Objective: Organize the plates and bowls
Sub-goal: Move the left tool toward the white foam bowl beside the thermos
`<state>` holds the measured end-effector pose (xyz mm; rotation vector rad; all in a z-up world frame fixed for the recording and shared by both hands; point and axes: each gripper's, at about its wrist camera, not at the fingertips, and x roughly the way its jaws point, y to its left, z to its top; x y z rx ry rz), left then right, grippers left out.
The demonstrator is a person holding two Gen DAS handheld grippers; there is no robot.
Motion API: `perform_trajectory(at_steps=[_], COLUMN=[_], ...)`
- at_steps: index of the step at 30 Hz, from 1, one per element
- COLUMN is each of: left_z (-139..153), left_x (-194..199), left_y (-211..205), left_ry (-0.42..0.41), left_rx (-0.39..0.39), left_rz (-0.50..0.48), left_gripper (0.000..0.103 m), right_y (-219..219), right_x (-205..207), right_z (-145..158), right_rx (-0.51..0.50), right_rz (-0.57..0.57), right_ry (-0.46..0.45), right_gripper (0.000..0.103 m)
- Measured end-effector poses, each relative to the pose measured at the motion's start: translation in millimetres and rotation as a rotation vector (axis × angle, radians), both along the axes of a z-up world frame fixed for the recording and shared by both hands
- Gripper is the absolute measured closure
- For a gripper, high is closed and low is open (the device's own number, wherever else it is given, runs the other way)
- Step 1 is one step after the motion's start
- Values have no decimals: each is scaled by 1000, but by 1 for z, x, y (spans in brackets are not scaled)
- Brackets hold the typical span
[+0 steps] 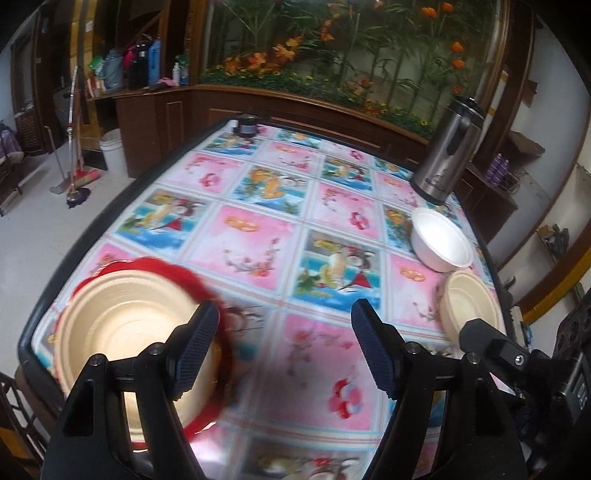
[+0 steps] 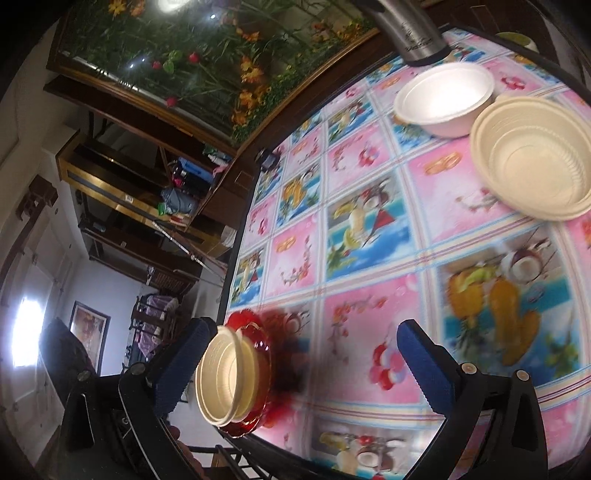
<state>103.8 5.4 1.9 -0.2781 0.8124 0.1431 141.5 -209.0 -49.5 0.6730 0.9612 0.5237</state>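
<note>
A cream bowl (image 1: 125, 325) sits in a red plate (image 1: 173, 267) at the table's near left corner. My left gripper (image 1: 286, 347) is open over bare tablecloth, and its left finger (image 1: 197, 347) overlaps that bowl's rim in the picture. In the right wrist view the same cream bowl (image 2: 227, 373), which looks like two nested, and the red plate (image 2: 264, 349) lie just beside the left finger (image 2: 181, 365) of my right gripper (image 2: 304, 365). That gripper is wide open, with no pad pressing on the bowl. A white bowl (image 1: 441, 240) (image 2: 443, 96) and a cream bowl stack (image 1: 472, 299) (image 2: 532, 155) stand at the right.
A steel jug (image 1: 443, 155) (image 2: 410, 33) stands behind the white bowl. A small dark object (image 1: 245, 125) (image 2: 267, 160) sits at the far edge. The table (image 1: 74, 236) has a dark raised rim and a patterned cloth. Cabinets and a flower mural stand beyond it.
</note>
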Motion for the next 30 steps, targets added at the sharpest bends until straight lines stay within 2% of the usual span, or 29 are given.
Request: perform_trajectory(at_steps=[13, 20, 26, 30], left_z=[-14, -29, -46, -56], left_x=[91, 147, 191, 211], left_y=[-79, -113, -141, -155], left_ry=[65, 140, 188, 205], left_rx=[-90, -98, -93, -85], left_rz=[-105, -132, -146, -158], left_gripper=[29, 29, 29, 29], right_y=[-105, -149, -167, -170], right_x=[47, 101, 151, 183], right_z=[50, 46, 24, 3], right_rx=[-78, -96, -145, -159], right_rz=[-199, -253, -256, -244], right_ry=[-119, -67, 15, 85], right_gripper=[0, 0, 2, 22])
